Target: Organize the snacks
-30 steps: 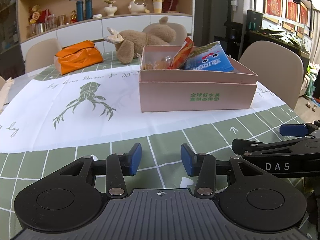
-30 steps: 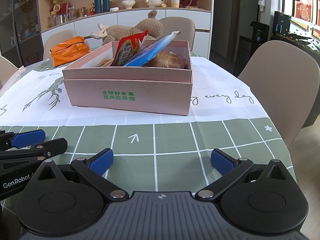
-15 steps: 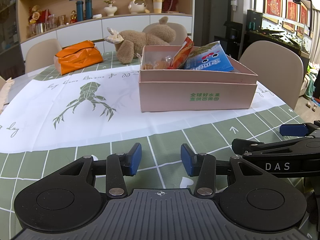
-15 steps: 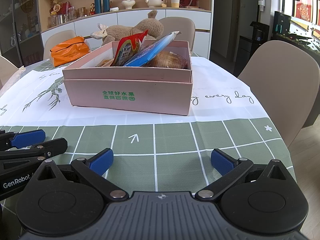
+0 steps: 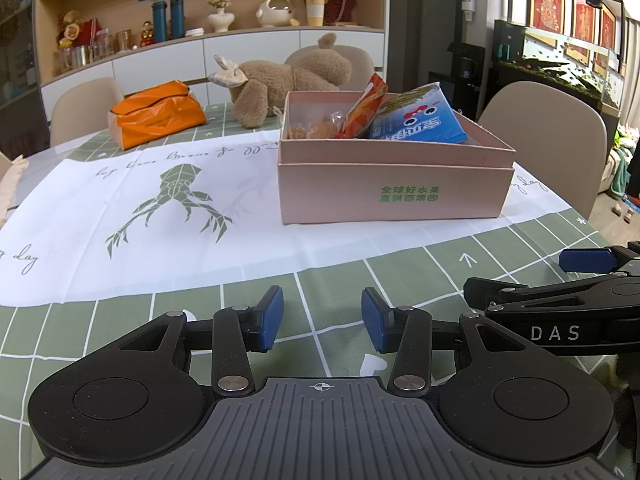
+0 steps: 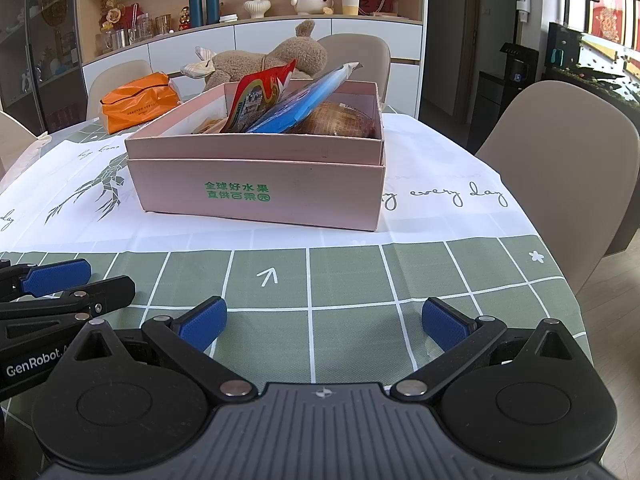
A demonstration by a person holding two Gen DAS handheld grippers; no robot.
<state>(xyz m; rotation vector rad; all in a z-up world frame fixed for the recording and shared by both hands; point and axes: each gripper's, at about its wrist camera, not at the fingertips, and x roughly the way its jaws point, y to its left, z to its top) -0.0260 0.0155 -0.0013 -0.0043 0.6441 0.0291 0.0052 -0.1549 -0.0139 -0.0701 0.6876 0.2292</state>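
We are looking at the pink box (image 5: 394,184), sitting open-topped in the right centre of the left wrist frame and in the centre of the right wrist frame, on the white cloth (image 5: 132,216) with a green antlered print. Green characters are showing on its front wall. Inside it we are seeing a red-orange packet (image 5: 366,110) standing on end, a blue packet (image 5: 420,122) leaning beside it, small wrapped sweets (image 5: 316,130) at the left end, and, in the right wrist frame, a brown netted bundle (image 6: 340,124) at the right end under the blue packet.

Behind the box a brown plush toy (image 5: 288,76) is lying on its side, and upper left of it an orange bag (image 5: 156,114) is resting on the green checked tablecloth (image 5: 340,276). Beige chairs (image 6: 556,160) are standing around the table; a shelf unit is filling the upper background.

The left gripper (image 5: 322,320) is sitting at the bottom centre of its frame, jaws parted about halfway, blue pads (image 5: 270,318) gripping nothing, only tablecloth between them. The right gripper (image 6: 324,322) is at the bottom centre of its frame, jaws spread wide and empty. Both are well short of the box, side by side, each showing at the other's lower edge.
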